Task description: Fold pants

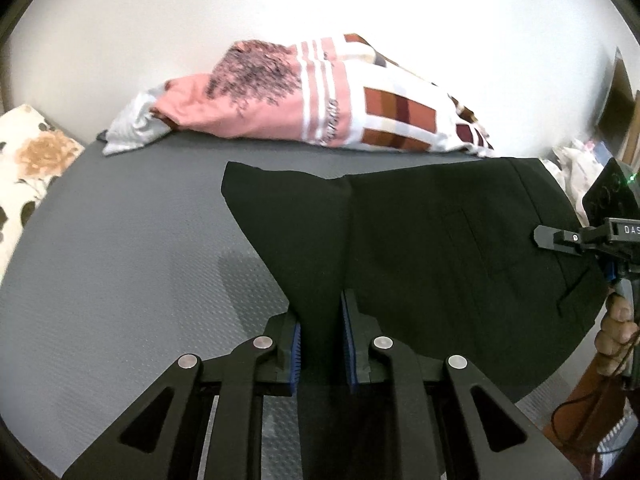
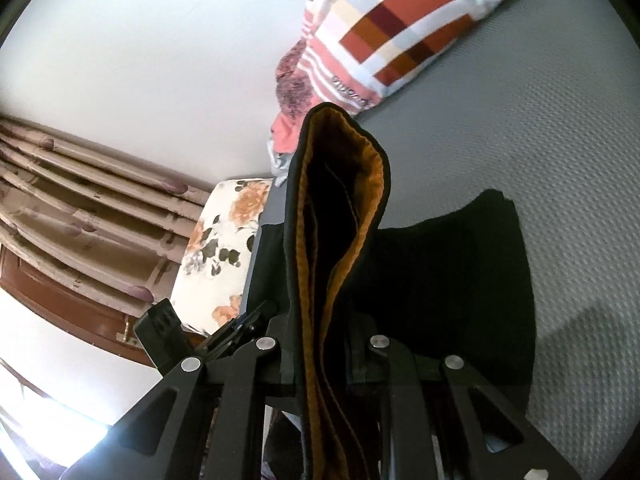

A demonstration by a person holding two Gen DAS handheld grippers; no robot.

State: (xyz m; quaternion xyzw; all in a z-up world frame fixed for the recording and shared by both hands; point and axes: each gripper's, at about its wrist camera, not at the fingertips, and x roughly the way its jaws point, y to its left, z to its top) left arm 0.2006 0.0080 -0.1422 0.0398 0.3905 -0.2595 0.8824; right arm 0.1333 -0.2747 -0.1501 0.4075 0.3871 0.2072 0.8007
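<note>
Black pants (image 1: 420, 248) hang stretched above a grey textured mat (image 1: 120, 240). My left gripper (image 1: 320, 320) is shut on a bunched fold of the black cloth between its blue pads (image 1: 349, 344). My right gripper (image 2: 320, 344) is shut on the waistband (image 2: 340, 200), whose orange lining shows and stands up in front of the lens. In the left wrist view the right gripper (image 1: 560, 240) shows at the far right edge, gripping the pants, with a hand below it.
A heap of pink, white and checked clothes (image 1: 320, 104) lies at the mat's far edge by a white wall. A floral cushion (image 1: 28, 160) sits left of the mat. Curtains (image 2: 80, 200) and a brown wooden frame are at the left in the right wrist view.
</note>
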